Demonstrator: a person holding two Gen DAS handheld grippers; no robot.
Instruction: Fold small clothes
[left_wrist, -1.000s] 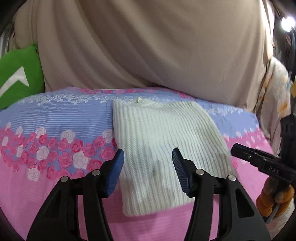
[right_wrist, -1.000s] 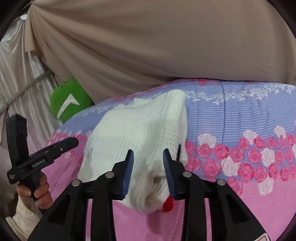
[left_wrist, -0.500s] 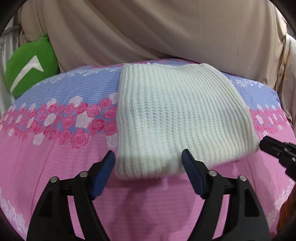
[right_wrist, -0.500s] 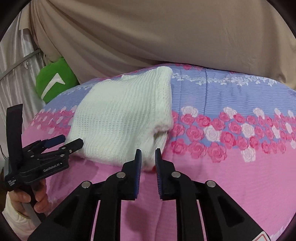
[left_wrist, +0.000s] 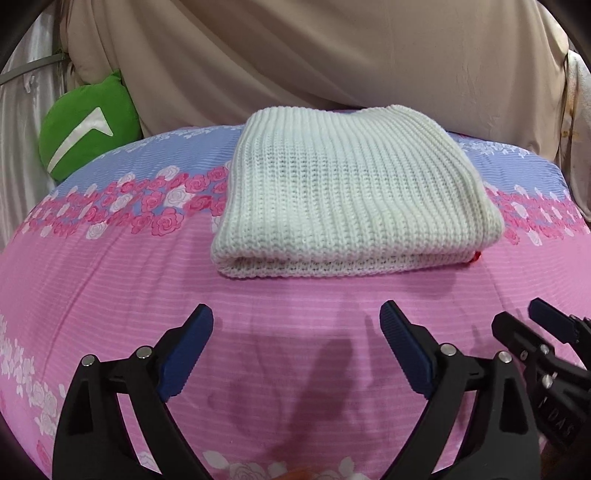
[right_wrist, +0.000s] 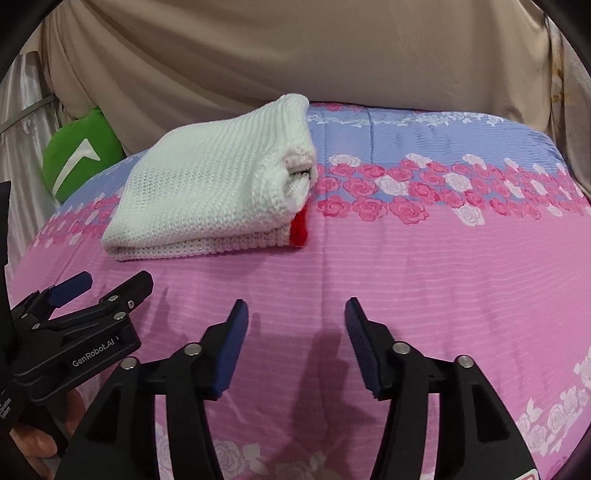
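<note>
A folded white knit garment (left_wrist: 351, 199) lies on the pink and blue flowered bedspread (left_wrist: 110, 280); a red trim shows at its near right corner (right_wrist: 299, 229). My left gripper (left_wrist: 297, 323) hangs short of the garment's near edge, its jaws opening wide with nothing between them. In the right wrist view the same garment (right_wrist: 218, 184) lies ahead to the left. My right gripper (right_wrist: 295, 317) is also back from it over bare bedspread, jaws opening and empty. Each gripper shows at the other view's edge: the right one (left_wrist: 524, 325) and the left one (right_wrist: 103, 288).
A green cushion with a white mark (left_wrist: 88, 125) leans at the back left. A beige draped cloth (left_wrist: 332, 55) covers the back behind the bed. A hand (right_wrist: 33, 443) holds the left gripper's handle at the lower left of the right wrist view.
Both grippers pulled back and sank away from the garment, which now lies folded and flat. The right gripper let go of the garment's corner and opened; the left one spread wider.
</note>
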